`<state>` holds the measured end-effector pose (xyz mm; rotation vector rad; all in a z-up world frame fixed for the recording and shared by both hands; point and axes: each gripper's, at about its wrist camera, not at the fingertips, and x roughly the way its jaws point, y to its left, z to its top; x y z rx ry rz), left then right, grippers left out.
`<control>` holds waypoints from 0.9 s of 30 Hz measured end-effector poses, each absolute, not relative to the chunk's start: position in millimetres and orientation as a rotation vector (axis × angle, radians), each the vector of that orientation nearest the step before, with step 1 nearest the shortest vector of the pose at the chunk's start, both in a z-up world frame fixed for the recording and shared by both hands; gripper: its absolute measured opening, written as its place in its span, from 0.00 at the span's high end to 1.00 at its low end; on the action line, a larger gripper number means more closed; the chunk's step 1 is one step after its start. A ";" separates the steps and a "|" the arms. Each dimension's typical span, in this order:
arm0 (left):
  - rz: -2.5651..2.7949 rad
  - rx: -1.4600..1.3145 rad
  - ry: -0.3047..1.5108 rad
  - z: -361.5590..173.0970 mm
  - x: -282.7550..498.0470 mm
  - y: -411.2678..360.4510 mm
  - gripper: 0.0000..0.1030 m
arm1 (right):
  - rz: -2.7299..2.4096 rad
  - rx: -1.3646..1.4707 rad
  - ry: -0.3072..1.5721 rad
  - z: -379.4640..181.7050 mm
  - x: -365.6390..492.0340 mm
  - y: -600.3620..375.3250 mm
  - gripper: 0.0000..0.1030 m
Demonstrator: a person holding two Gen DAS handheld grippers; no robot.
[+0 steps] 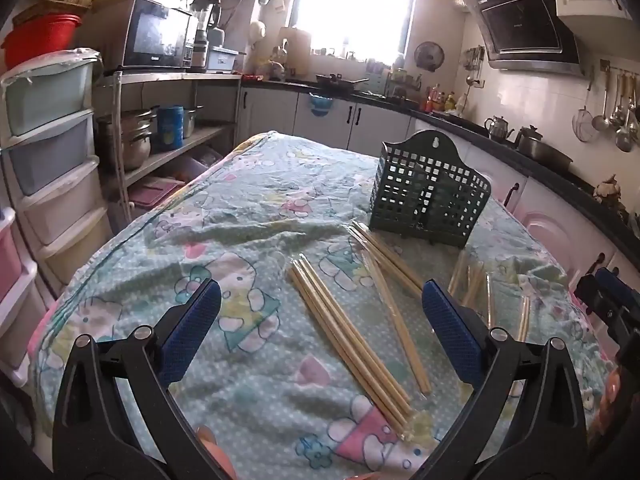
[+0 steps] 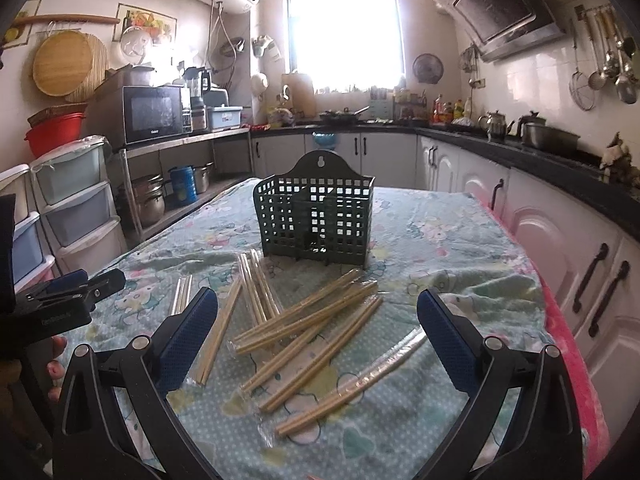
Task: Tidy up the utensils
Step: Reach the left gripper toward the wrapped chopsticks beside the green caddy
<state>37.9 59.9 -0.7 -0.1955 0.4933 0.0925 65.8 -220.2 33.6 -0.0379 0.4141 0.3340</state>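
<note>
Right wrist view: chopsticks [image 2: 308, 320] scattered over cartoon tablecloth [image 2: 440, 224], kitchen counters [image 2: 520, 160] behind.

The left gripper [image 1: 320, 328] hangs over the table, its blue-padded fingers [image 1: 452, 332] spread wide with nothing between them. Below lie wrapped bamboo chopsticks [image 1: 348, 336], scattered on the cartoon-print tablecloth [image 1: 224, 216]. Beyond them stands the green slotted holder [image 1: 428, 192], upright. The right gripper [image 1: 612, 304] peeks in at the right edge.
</note>
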 end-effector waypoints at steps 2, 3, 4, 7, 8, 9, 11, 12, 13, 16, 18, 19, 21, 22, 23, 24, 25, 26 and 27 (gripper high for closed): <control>0.081 -0.197 0.506 -0.6 42.9 63.0 0.10 | 0.343 -0.042 0.444 33.3 77.5 -216.2 0.06; 0.080 -0.194 0.517 -0.9 47.0 64.1 0.11 | 0.345 -0.048 0.446 33.4 81.5 -214.6 0.06; 0.083 -0.187 0.528 -1.3 50.7 64.7 0.10 | 0.343 -0.068 0.476 31.4 87.3 -213.0 0.06; 0.043 -0.212 0.565 -3.3 63.5 69.7 0.10 | 0.353 -0.067 0.550 26.7 108.6 -211.0 0.06; 0.034 -0.222 0.572 -3.7 67.3 71.4 0.10 | 0.366 -0.032 0.542 26.3 111.5 -214.2 0.06; 0.032 -0.222 0.583 -4.6 71.6 72.1 0.11 | 0.371 -0.010 0.551 25.1 117.5 -216.1 0.06; 0.025 -0.215 0.607 -8.0 79.9 71.9 0.15 | 0.380 0.028 0.568 22.4 127.3 -221.0 0.06; 0.010 -0.229 0.628 -11.3 85.8 73.5 0.18 | 0.379 0.039 0.579 20.6 132.3 -222.2 0.06; 0.001 -0.248 0.651 -15.0 91.1 75.4 0.23 | 0.375 0.039 0.605 18.9 137.2 -222.8 0.06; -0.005 -0.278 0.715 -27.2 106.9 80.7 0.37 | 0.373 0.046 0.638 15.3 153.2 -227.0 0.06; -0.007 -0.296 0.746 -33.0 115.0 84.4 0.47 | 0.362 0.033 0.653 13.4 163.4 -228.6 0.06; -0.018 -0.316 0.766 -37.0 120.0 87.7 0.53 | 0.357 0.027 0.658 12.5 168.4 -229.6 0.06; -0.007 -0.341 0.796 -42.9 126.6 92.1 0.61 | 0.349 0.025 0.674 11.6 177.1 -231.8 0.06; -0.003 -0.351 0.807 -45.4 129.1 94.6 0.64 | 0.345 0.020 0.680 10.8 181.8 -233.2 0.06; -0.002 -0.362 0.819 -48.1 132.2 97.4 0.66 | 0.342 0.020 0.684 10.4 184.6 -233.8 0.06; 0.001 -0.367 0.825 -49.1 134.2 99.0 0.67 | 0.339 0.019 0.689 9.3 188.4 -234.8 0.06; 0.007 -0.371 0.834 -50.7 137.0 101.2 0.68 | 0.334 0.015 0.693 7.7 192.4 -235.7 0.06; 0.008 -0.376 0.839 -51.8 139.0 102.4 0.69 | 0.330 0.015 0.694 6.8 194.9 -236.6 0.06; 0.008 -0.380 0.842 -52.6 140.5 104.0 0.69 | 0.325 0.016 0.701 5.2 199.0 -238.1 0.06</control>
